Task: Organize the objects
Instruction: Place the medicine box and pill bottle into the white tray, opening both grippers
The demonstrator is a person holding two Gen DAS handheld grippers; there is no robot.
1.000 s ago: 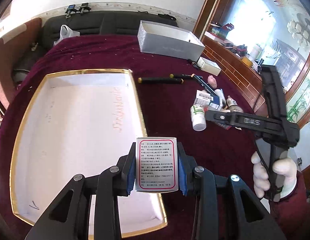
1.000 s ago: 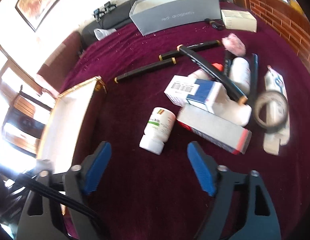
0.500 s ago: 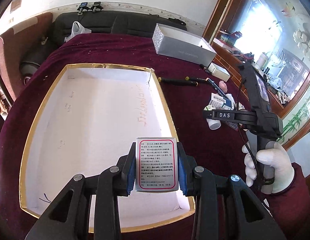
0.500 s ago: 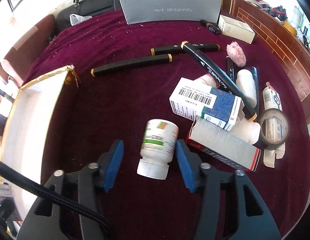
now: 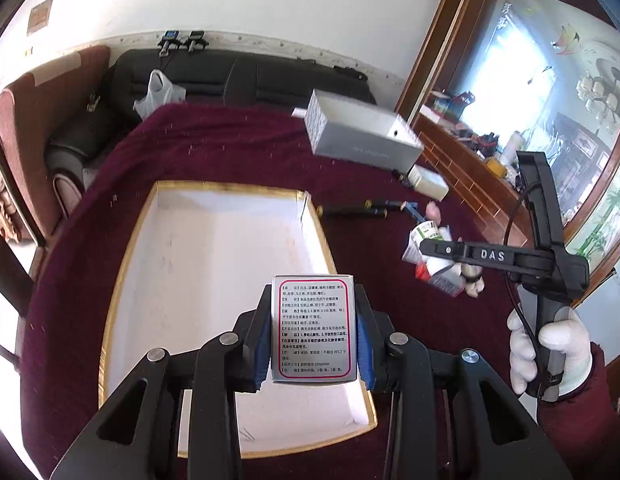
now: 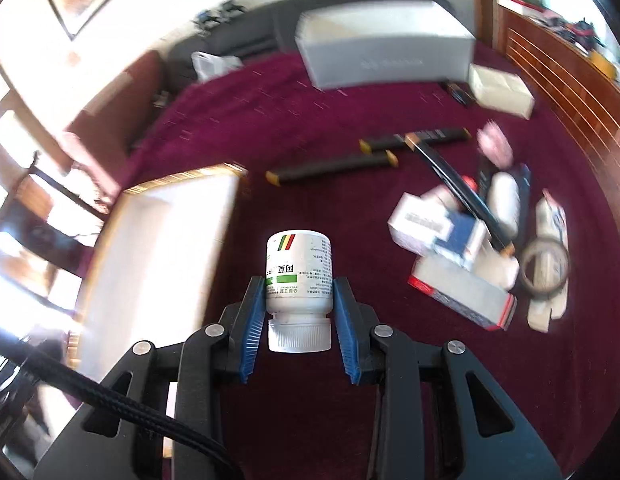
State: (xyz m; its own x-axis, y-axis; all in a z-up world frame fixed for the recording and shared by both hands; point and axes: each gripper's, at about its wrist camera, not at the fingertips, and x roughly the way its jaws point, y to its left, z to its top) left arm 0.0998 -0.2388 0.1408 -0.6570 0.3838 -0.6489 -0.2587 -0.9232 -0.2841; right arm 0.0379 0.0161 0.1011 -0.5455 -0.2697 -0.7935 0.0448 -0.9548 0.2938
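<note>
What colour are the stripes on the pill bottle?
Green, yellow and red diagonal stripes on the white pill bottle; clearest in the right wrist view.

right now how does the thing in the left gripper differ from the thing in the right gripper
The left gripper holds a flat silver box with a red-bordered text panel; the right gripper holds a round white pill bottle with a green-striped label. The silver box hangs over the white gold-rimmed tray; the pill bottle hangs over the maroon tablecloth, cap toward the camera. Both are clamped between blue pads, clear of the table.
</note>
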